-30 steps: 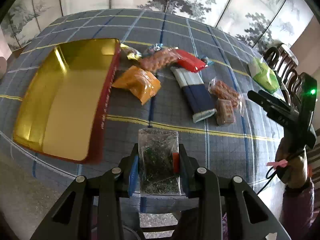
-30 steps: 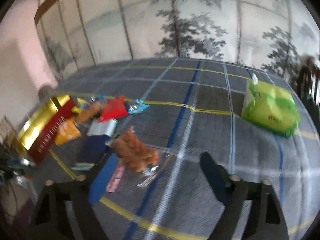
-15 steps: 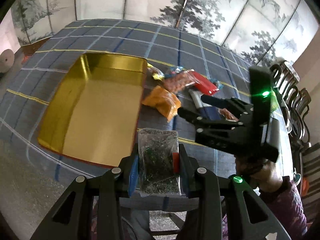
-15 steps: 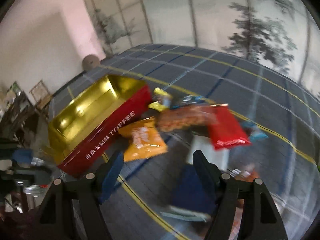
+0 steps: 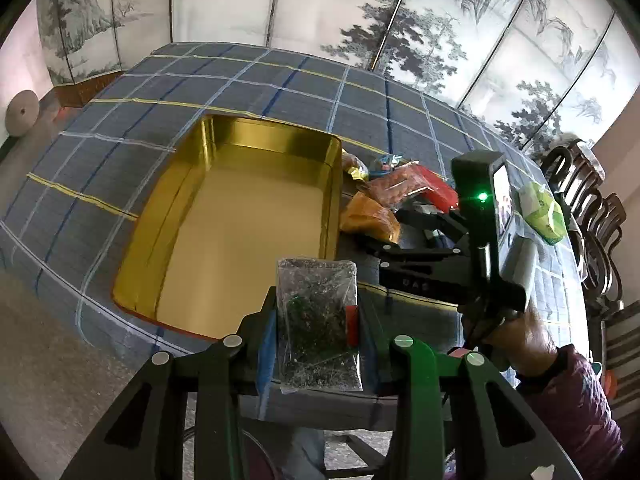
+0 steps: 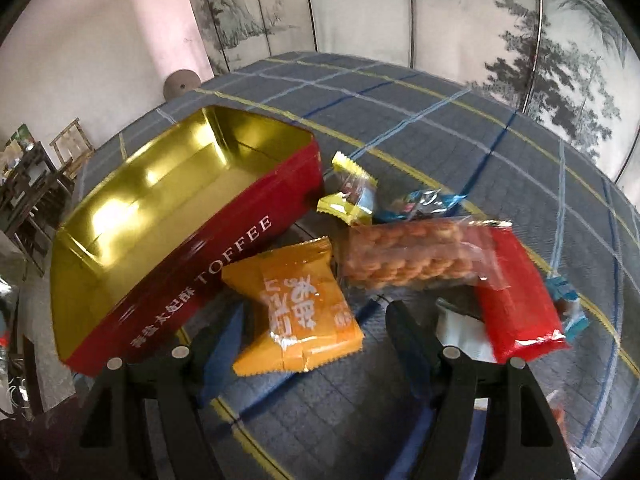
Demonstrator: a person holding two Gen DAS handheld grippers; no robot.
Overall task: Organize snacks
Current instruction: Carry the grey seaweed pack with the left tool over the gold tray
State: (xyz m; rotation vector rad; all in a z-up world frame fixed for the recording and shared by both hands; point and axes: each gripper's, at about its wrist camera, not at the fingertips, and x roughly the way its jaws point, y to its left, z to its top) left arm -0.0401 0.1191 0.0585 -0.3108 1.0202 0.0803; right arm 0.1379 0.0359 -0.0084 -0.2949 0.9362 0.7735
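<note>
My left gripper [image 5: 316,320] is shut on a clear packet of dark bits [image 5: 316,320], held above the table's near edge, just right of the red toffee tin [image 5: 240,216] with its gold inside. My right gripper [image 6: 308,320] is open, its jaws on either side of an orange snack packet [image 6: 296,312] lying beside the tin [image 6: 192,248]. It also shows in the left wrist view [image 5: 404,240], low over the snack pile. A clear bag of peanuts [image 6: 404,256] and a red packet [image 6: 516,296] lie just beyond.
A yellow candy [image 6: 352,196] and blue wrappers [image 6: 424,200] lie by the tin's far corner. A green packet [image 5: 544,212] sits at the table's right side. Dark chairs [image 5: 588,208] stand on the right. A plaid cloth [image 5: 280,76] covers the table.
My right gripper swung left from the table's right side to the orange packet beside the tin. My left gripper kept the clear packet and shifted left, bringing the tin closer to centre.
</note>
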